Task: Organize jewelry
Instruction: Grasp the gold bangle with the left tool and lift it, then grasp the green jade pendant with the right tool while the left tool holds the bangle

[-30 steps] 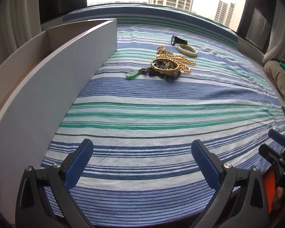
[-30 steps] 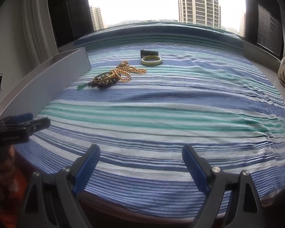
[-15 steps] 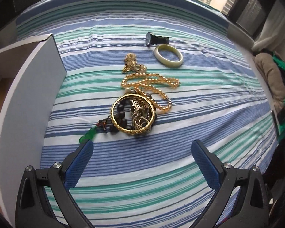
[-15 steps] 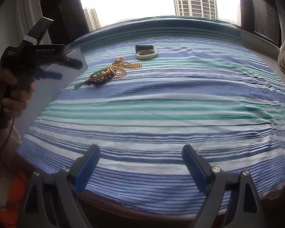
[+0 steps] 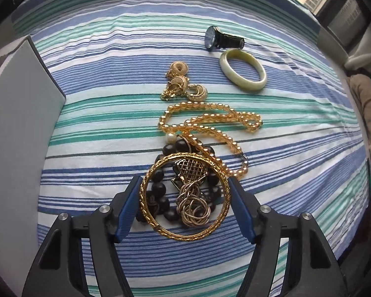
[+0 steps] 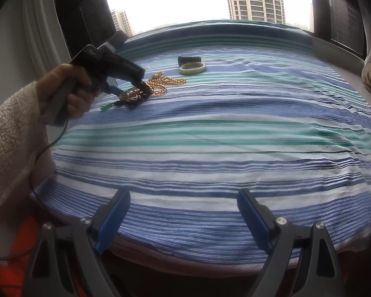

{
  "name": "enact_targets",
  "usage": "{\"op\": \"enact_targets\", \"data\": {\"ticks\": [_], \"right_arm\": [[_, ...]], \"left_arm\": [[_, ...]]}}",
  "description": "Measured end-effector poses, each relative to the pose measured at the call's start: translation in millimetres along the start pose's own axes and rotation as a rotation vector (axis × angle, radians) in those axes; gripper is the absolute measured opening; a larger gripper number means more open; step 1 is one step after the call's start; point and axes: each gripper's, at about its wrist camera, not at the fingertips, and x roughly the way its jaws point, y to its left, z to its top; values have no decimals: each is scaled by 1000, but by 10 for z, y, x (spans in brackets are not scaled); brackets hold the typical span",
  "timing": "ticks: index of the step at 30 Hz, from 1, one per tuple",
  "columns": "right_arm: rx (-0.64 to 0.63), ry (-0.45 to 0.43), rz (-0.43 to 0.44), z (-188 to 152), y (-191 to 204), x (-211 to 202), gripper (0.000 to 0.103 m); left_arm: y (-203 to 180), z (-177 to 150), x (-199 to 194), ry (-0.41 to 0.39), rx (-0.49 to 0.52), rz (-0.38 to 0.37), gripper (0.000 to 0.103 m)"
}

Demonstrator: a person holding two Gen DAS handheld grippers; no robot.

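Observation:
A gold bangle (image 5: 158, 225) lies on a pile of dark beads (image 5: 158, 188) and a gold chain (image 5: 193, 208) on the striped cloth. My left gripper (image 5: 184, 208) is open, its blue pads on either side of the bangle, close to its rim. Beyond lie an amber bead necklace (image 5: 210, 118), gold earrings (image 5: 178, 84), a pale jade bangle (image 5: 243, 70) and a black watch (image 5: 222, 40). In the right wrist view the left gripper (image 6: 133, 86) is at the pile (image 6: 133, 95). My right gripper (image 6: 183, 217) is open and empty near the front edge.
A grey box wall (image 5: 19, 113) stands on the left of the cloth. A green pendant (image 6: 105, 108) sticks out of the pile towards the front. Beige and green fabric (image 5: 366, 104) lies at the right edge. Striped cloth (image 6: 210, 136) covers the surface.
My left gripper has moved forward and down to the jewelry pile and narrowed around the gold bangle. The right gripper has stayed near the front edge.

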Motion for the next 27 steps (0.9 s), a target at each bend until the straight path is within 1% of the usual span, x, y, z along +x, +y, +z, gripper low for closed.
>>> {"op": "enact_targets", "data": {"ticks": [4, 6, 9, 12, 13, 17, 18, 19, 20, 21, 22, 23, 24, 25, 26, 27], "right_arm": [[4, 1, 2, 21, 22, 12, 90], [3, 2, 5, 31, 43, 10, 90], [23, 7, 21, 80, 43, 28, 90], [57, 30, 45, 214, 45, 117, 90], [65, 36, 62, 290, 68, 158, 90], [100, 56, 204, 741, 189, 380, 89], [107, 72, 247, 886, 227, 470, 83], [111, 98, 291, 1049, 299, 590, 61], [111, 126, 333, 1208, 377, 708, 53], [93, 157, 377, 1368, 490, 844, 51], [44, 187, 419, 1520, 651, 990, 51], [-31, 196, 448, 1660, 824, 1118, 51], [-135, 201, 458, 1770, 1013, 1238, 51], [-261, 187, 438, 1836, 1205, 1328, 51], [-381, 154, 393, 1872, 1382, 1402, 51], [-475, 141, 364, 1881, 1518, 1497, 51]], "left_arm": [[139, -109, -403, -63, -29, -35, 70], [252, -242, -618, -94, -53, -40, 70], [467, -544, -844, -116, -103, -45, 70], [601, -906, -911, -107, -131, -24, 70], [636, -1047, -938, -104, -133, -14, 70], [685, -1526, -956, -96, -131, 15, 70], [678, -1607, -936, -94, -129, 17, 70], [669, -1675, -918, -94, -129, 22, 70], [668, -1735, -914, -96, -127, 28, 70], [671, -1786, -911, -99, -123, 30, 70], [675, -1835, -923, -101, -124, 27, 70], [677, -1861, -918, -101, -128, 20, 70], [683, -1883, -915, -100, -134, 13, 70], [695, -1915, -922, -101, -139, 6, 70], [699, -1933, -924, -102, -140, 3, 70], [701, -1949, -926, -105, -139, 5, 70]]}}
